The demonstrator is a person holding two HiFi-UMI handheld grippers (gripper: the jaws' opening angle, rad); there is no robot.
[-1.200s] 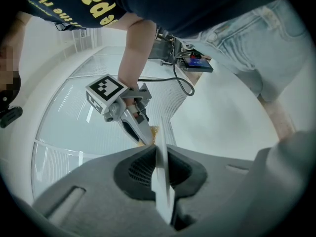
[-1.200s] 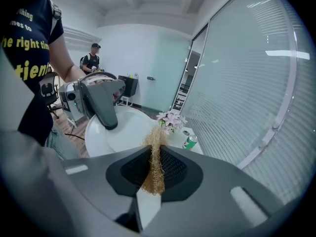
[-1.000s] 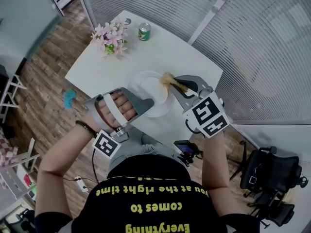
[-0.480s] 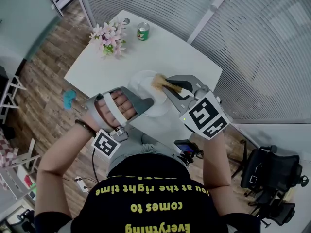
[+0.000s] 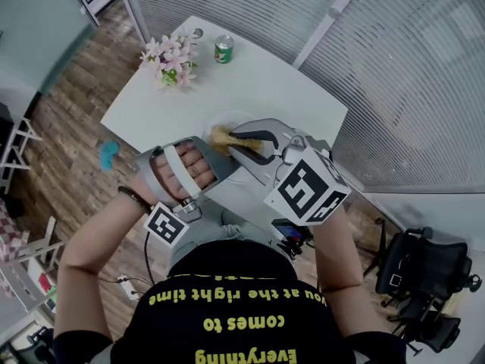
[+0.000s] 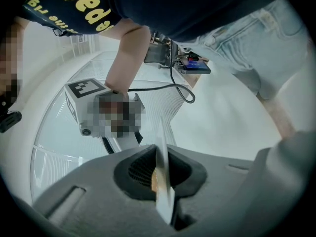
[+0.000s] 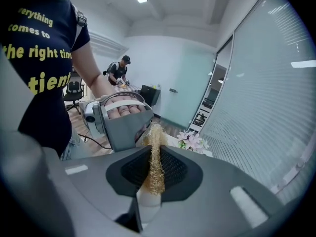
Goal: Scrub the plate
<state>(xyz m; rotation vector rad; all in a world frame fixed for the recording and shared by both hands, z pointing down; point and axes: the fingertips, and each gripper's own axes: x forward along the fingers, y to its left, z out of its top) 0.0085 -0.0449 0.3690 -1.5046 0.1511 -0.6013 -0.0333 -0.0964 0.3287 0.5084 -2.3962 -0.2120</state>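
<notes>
**A:** Is the left claw (image 6: 160,179) clenched on the white plate's (image 6: 162,142) rim, same as before?

**B:** Yes, unmoved, with the plate at the near edge of the white surface (image 5: 250,82). The right claw (image 7: 155,171) grips a tan fibre scrubber (image 7: 156,137). A second ago it was at the plate's right side. It has swept across to just beside the left claw.
</notes>
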